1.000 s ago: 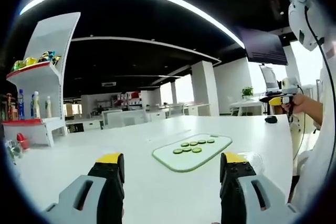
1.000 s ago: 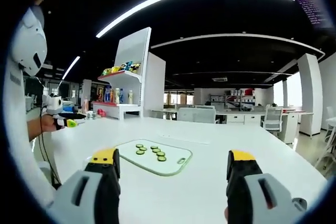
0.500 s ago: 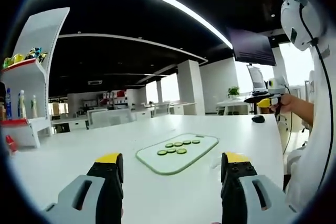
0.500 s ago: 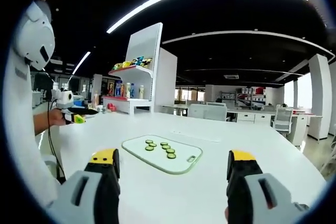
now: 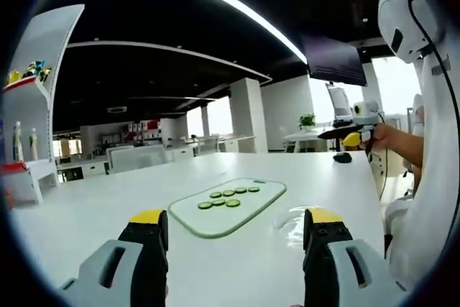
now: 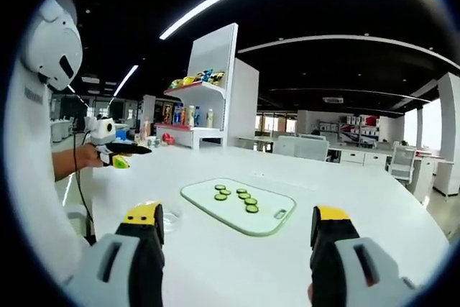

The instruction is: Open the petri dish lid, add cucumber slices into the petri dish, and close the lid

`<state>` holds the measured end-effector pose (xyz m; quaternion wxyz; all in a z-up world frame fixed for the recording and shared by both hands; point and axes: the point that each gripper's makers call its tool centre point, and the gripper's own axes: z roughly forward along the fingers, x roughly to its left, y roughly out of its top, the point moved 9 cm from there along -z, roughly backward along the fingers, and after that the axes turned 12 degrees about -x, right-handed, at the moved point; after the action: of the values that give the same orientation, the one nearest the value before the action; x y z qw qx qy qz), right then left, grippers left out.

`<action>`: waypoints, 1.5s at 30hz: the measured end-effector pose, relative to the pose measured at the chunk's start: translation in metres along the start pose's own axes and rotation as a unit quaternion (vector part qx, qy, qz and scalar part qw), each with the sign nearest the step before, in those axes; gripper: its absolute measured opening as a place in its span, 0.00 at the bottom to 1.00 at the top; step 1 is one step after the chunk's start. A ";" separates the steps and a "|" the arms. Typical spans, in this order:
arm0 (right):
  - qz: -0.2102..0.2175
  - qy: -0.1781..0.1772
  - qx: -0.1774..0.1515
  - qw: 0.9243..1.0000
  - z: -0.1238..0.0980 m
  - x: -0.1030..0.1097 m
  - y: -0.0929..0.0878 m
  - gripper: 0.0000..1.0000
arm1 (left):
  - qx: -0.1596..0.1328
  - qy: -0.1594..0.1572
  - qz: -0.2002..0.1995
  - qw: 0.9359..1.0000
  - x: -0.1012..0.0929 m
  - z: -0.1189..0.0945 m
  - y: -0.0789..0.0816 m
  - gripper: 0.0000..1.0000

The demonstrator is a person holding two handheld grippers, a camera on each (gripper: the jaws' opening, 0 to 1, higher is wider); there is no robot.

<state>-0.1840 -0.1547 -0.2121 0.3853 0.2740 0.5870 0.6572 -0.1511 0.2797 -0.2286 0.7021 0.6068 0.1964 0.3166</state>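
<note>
A pale green cutting board (image 5: 244,213) (image 6: 269,221) lies on the white table (image 5: 93,213), carrying several cucumber slices (image 5: 226,198) (image 6: 236,195). A clear petri dish (image 5: 293,219) (image 6: 171,218) with its lid on sits beside the board, on the person's side. My left gripper (image 5: 233,226) hovers open in front of the board, nothing between its jaws. My right gripper (image 6: 237,222) is also open and empty, short of the board. Each gripper also appears far off in the other's view, held up in a hand: the right gripper (image 5: 351,136) and the left gripper (image 6: 116,157).
The person in white stands at the table's edge (image 5: 431,177) (image 6: 29,177). A white shelf unit (image 6: 208,106) (image 5: 29,106) with bottles and snacks stands beyond the table. A dark mouse-like object (image 5: 343,157) lies on the table's far part. Desks and chairs (image 6: 302,147) fill the background.
Both cameras have swung: the board drifted left in the left gripper view and right in the right gripper view. The petri dish now shows beside the jaws. Nothing on the table moved.
</note>
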 end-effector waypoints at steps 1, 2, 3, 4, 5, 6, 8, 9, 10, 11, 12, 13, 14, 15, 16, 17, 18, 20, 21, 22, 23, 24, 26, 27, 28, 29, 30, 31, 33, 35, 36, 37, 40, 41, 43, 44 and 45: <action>0.001 0.005 0.001 1.000 0.001 0.001 0.000 0.83 | 0.000 -0.003 0.000 1.000 -0.001 0.001 0.000 0.77; 0.001 0.006 0.001 1.000 0.001 0.002 -0.001 0.83 | 0.000 -0.004 -0.001 1.000 -0.001 0.001 0.000 0.77; 0.001 0.012 0.004 1.000 0.002 0.003 -0.001 0.83 | 0.001 -0.013 0.002 1.000 -0.004 0.003 0.001 0.77; 0.001 0.016 0.006 1.000 0.003 0.004 -0.001 0.83 | 0.003 -0.017 0.004 1.000 -0.005 0.004 0.001 0.77; 0.001 0.021 0.006 1.000 0.004 0.005 -0.001 0.84 | 0.003 -0.019 0.005 1.000 -0.006 0.004 0.001 0.77; 0.001 0.026 0.006 1.000 0.005 0.007 0.000 0.84 | 0.003 -0.022 0.007 1.000 -0.007 0.005 0.002 0.77; 0.007 0.041 0.001 0.999 0.007 0.010 0.001 0.84 | 0.003 -0.029 0.007 1.000 -0.008 0.006 0.003 0.77; 0.009 0.049 0.001 0.999 0.009 0.012 0.001 0.84 | 0.003 -0.032 0.007 0.999 -0.008 0.007 0.003 0.77; 0.009 0.055 0.001 0.998 0.010 0.012 0.000 0.84 | 0.003 -0.036 0.008 0.999 -0.009 0.008 0.004 0.78; 0.010 0.057 0.002 0.998 0.010 0.013 0.000 0.84 | 0.003 -0.037 0.008 0.999 -0.010 0.008 0.004 0.78; 0.010 0.067 0.006 0.998 0.013 0.015 -0.001 0.84 | 0.004 -0.042 0.007 0.999 -0.011 0.009 0.004 0.78; 0.010 0.076 0.010 0.997 0.015 0.018 -0.003 0.84 | 0.005 -0.048 0.006 0.999 -0.012 0.011 0.003 0.78; 0.011 0.085 0.014 0.996 0.018 0.020 -0.004 0.84 | 0.005 -0.053 0.006 0.999 -0.013 0.012 0.003 0.78; 0.010 0.091 0.016 0.996 0.020 0.022 -0.005 0.84 | 0.006 -0.056 0.005 0.998 -0.014 0.014 0.003 0.78; 0.010 0.098 0.019 0.995 0.021 0.024 -0.006 0.84 | 0.008 -0.061 0.004 0.998 -0.016 0.016 0.001 0.78; 0.010 0.103 0.021 0.994 0.023 0.025 -0.007 0.84 | 0.009 -0.066 0.002 0.998 -0.017 0.017 0.000 0.78; 0.010 0.107 0.022 0.994 0.025 0.026 -0.008 0.84 | 0.009 -0.071 -0.002 0.997 -0.018 0.018 0.000 0.78; 0.012 0.117 0.025 0.993 0.027 0.029 -0.009 0.84 | 0.007 -0.081 -0.008 0.997 -0.021 0.019 -0.001 0.78; 0.013 0.122 0.027 0.992 0.029 0.030 -0.010 0.84 | 0.006 -0.086 -0.013 0.996 -0.022 0.020 -0.001 0.78; 0.013 0.127 0.030 0.991 0.031 0.032 -0.011 0.84 | 0.005 -0.091 -0.017 0.996 -0.024 0.021 -0.002 0.78; 0.013 0.133 0.032 0.991 0.033 0.034 -0.012 0.84 | 0.006 -0.098 -0.021 0.995 -0.025 0.021 -0.003 0.78; 0.014 0.139 0.035 0.990 0.034 0.035 -0.014 0.84 | 0.007 -0.103 -0.023 0.994 -0.026 0.022 -0.004 0.78; 0.013 0.151 0.040 0.988 0.038 0.040 -0.015 0.84 | 0.010 -0.112 -0.028 0.993 -0.028 0.022 -0.006 0.78; 0.013 0.159 0.043 0.986 0.041 0.043 -0.016 0.84 | 0.011 -0.116 -0.031 0.993 -0.029 0.023 -0.007 0.78; 0.015 0.165 0.043 0.985 0.044 0.046 -0.017 0.84 | 0.011 -0.119 -0.032 0.992 -0.030 0.023 -0.008 0.78; 0.017 0.174 0.046 0.984 0.046 0.050 -0.018 0.84 | 0.013 -0.124 -0.035 0.992 -0.030 0.023 -0.009 0.78; 0.016 0.181 0.048 0.982 0.048 0.053 -0.019 0.85 | 0.014 -0.125 -0.036 0.991 -0.030 0.024 -0.010 0.78; 0.015 0.186 0.050 0.981 0.050 0.055 -0.019 0.85 | 0.017 -0.130 -0.037 0.991 -0.031 0.025 -0.011 0.78; 0.014 0.205 0.056 0.977 0.054 0.061 -0.022 0.85 | 0.021 -0.140 -0.041 0.989 -0.032 0.026 -0.014 0.78; 0.014 0.217 0.061 0.974 0.058 0.066 -0.024 0.85 | 0.025 -0.152 -0.045 0.987 -0.034 0.027 -0.016 0.79; 0.014 0.224 0.064 0.972 0.059 0.068 -0.025 0.85 | 0.029 -0.161 -0.045 0.986 -0.034 0.027 -0.018 0.79; 0.014 0.228 0.065 0.971 0.061 0.069 -0.026 0.85 | 0.029 -0.164 -0.042 0.985 -0.035 0.027 -0.019 0.79; 0.018 0.238 0.070 0.969 0.065 0.071 -0.030 0.85 | 0.040 -0.181 -0.046 0.982 -0.036 0.029 -0.024 0.79; 0.017 0.241 0.073 0.968 0.066 0.073 -0.031 0.85 | 0.044 -0.187 -0.047 0.980 -0.037 0.029 -0.025 0.79; 0.013 0.250 0.079 0.965 0.069 0.075 -0.033 0.85 | 0.049 -0.194 -0.046 0.979 -0.038 0.030 -0.028 0.79; 0.013 0.254 0.081 0.964 0.070 0.076 -0.034 0.85 | 0.051 -0.197 -0.046 0.978 -0.039 0.030 -0.029 0.79; 0.014 0.255 0.081 0.963 0.070 0.076 -0.034 0.85 | 0.053 -0.199 -0.046 0.977 -0.039 0.031 -0.029 0.79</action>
<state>-0.1630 -0.0516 -0.2414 0.1899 0.1355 0.7137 0.6605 -0.1529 0.2287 -0.2559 0.7077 0.6845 0.0971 0.1454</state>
